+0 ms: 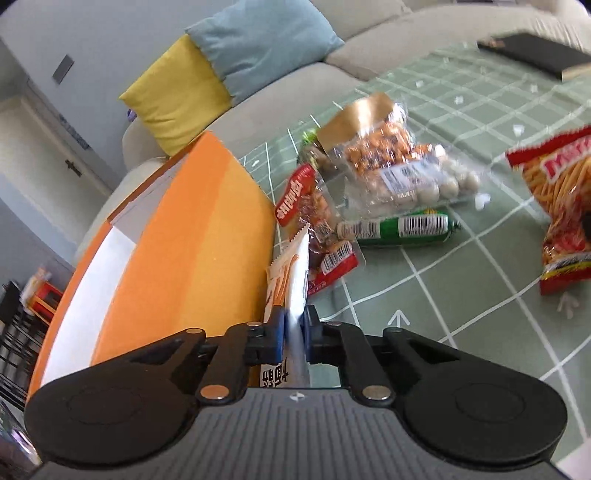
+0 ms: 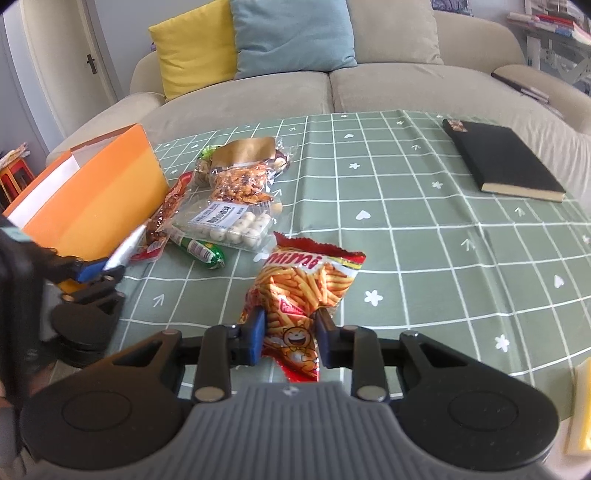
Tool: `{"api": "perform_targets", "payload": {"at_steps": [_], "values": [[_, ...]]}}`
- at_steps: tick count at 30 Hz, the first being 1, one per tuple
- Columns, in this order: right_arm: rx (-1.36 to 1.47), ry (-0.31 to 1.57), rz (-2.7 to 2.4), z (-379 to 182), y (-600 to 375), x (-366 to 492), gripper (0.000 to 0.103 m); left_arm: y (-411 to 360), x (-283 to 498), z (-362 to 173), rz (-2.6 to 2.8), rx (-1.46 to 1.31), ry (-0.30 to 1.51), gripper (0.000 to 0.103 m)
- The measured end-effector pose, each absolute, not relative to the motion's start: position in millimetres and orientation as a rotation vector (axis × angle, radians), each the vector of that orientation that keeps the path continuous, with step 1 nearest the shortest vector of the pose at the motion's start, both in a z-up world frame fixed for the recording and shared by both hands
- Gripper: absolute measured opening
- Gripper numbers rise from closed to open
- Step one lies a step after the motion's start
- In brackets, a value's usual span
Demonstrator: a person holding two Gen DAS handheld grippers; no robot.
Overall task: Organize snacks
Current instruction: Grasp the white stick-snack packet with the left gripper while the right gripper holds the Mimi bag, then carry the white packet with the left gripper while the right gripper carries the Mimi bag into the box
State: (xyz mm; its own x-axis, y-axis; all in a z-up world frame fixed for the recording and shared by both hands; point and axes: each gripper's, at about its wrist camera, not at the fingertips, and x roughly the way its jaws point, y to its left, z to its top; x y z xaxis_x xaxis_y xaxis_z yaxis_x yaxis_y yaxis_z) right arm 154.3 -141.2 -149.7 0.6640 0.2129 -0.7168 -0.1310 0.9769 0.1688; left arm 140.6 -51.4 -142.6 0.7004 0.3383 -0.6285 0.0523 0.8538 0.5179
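Beige sofa [image 2: 332,88] fills the background, with a yellow cushion [image 2: 192,44] and a blue cushion [image 2: 291,33] propped against its back. In front of it a table carries a green checked cloth [image 2: 406,229]. A black notebook [image 2: 502,158] lies closed at the far right of the cloth, well apart from the snacks.

An orange box [image 2: 96,199] stands open at the left edge. Just beside it lies a loose heap of snacks: a gold-topped nut bag [image 2: 240,173], a clear pack of white balls [image 2: 229,221] overlapping it, a red packet [image 2: 166,214] against the box wall, and a green sausage [image 2: 203,253] at the near edge of the heap.

The left gripper [image 1: 294,325] is pinched tight on a thin white-and-orange sachet [image 1: 291,273], which stands on edge between the blue pads, next to the box's front wall. Whether the sachet still touches the cloth is hard to judge from either view.

The right gripper [image 2: 290,328] is clamped on the lower part of a red Mimi bag [image 2: 303,288], its fingers pressing into the crinkled sides. The bag's top lies toward the middle of the cloth, apart from the heap.

A yellow-edged object [image 2: 581,410], too cropped to identify, shows at the right margin of the right wrist view.
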Motion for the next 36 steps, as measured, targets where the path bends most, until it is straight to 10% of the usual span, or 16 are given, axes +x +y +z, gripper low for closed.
{"api": "perform_targets", "payload": {"at_steps": [36], "values": [[0.050, 0.620, 0.469, -26, -42, 161, 0.022, 78, 116, 10, 0.141, -0.038, 0.659, 0.010]]}}
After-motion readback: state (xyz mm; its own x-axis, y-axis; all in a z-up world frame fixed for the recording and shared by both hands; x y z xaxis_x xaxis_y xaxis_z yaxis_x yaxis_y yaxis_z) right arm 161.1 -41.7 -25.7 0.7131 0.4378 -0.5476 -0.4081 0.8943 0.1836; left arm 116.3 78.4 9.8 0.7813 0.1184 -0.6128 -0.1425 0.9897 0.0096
